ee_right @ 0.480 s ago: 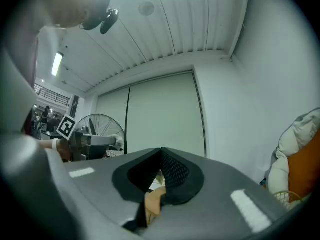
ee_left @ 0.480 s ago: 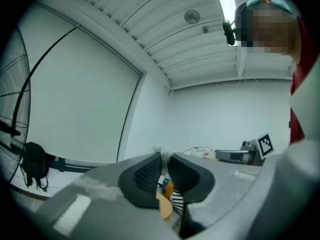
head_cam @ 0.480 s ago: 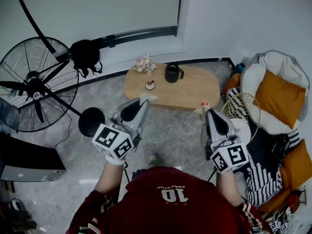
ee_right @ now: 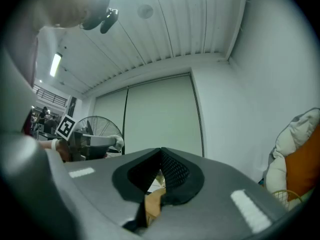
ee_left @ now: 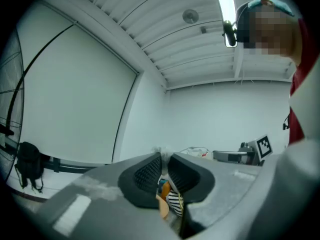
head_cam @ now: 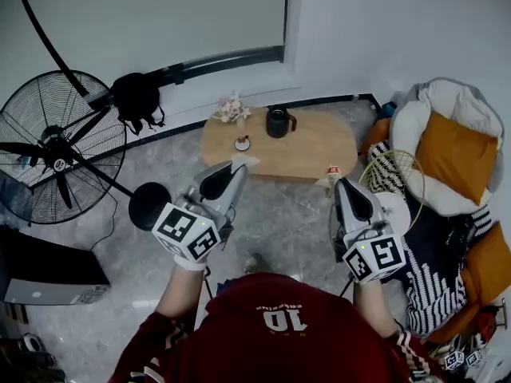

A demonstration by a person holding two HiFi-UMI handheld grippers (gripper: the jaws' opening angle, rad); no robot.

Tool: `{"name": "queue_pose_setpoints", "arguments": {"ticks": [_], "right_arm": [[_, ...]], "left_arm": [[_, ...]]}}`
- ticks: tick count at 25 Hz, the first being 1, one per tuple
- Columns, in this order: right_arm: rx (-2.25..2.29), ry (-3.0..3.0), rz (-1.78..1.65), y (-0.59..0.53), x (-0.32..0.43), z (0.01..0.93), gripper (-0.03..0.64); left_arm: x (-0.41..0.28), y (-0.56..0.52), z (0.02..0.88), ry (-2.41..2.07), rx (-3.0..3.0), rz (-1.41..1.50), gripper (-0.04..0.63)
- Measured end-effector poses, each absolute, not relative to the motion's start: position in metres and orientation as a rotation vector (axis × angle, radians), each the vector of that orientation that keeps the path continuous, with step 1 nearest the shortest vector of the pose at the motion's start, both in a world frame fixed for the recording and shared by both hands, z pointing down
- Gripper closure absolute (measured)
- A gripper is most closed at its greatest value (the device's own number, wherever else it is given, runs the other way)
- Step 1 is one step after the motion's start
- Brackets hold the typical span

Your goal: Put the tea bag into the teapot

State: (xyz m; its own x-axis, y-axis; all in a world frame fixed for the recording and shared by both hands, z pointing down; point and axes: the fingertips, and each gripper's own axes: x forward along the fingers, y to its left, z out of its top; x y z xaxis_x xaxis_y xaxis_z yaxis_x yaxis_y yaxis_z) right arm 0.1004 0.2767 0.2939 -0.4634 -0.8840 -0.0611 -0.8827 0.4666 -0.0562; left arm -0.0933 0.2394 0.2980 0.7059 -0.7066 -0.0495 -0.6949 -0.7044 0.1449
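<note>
Item: one person in a dark red shirt, standing well back from a low oval pale-wood table (head_cam: pixel 319 146), a hand-held gripper in each hand, both held level over the grey stone floor. Left gripper (head_cam: pixel 239 167): jaws drawn almost together, pinching a small crumpled white tea bag (head_cam: pixel 244 159) at their tips. Right gripper (head_cam: pixel 337 180): jaws together, nipping what looks like a thin red-and-white paper scrap (head_cam: pixel 334 171), which I take for the wrapper or tag, though it is too small to be sure. Destination: squat black teapot with side handle (head_cam: pixel 278 122), upright at the table's far edge, well apart from both grippers. Whether its lid is on cannot be made out. Also on the table: a small round cup on a dark saucer (head_cam: pixel 242 143) and a posy of pale flowers (head_cam: pixel 231 106). Step in hand, by my reckoning: bag secured, carry to the pot not yet made. Next move calls for bringing the left gripper forward over the table, stopping above the teapot's mouth, tipping the jaws downward and parting them only once the bag hangs inside the rim.
</note>
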Motion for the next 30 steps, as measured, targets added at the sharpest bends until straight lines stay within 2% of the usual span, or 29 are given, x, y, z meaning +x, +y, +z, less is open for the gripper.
{"name": "queue_pose_setpoints", "arguments": {"ticks": [30], "right_arm": [[-1.629, 2.538, -0.058, 0.209, 0.034, 0.291, 0.614]], "left_arm": [[-0.154, 0.157, 0.313, -1.001, 2.807, -0.160, 0.552]]}}
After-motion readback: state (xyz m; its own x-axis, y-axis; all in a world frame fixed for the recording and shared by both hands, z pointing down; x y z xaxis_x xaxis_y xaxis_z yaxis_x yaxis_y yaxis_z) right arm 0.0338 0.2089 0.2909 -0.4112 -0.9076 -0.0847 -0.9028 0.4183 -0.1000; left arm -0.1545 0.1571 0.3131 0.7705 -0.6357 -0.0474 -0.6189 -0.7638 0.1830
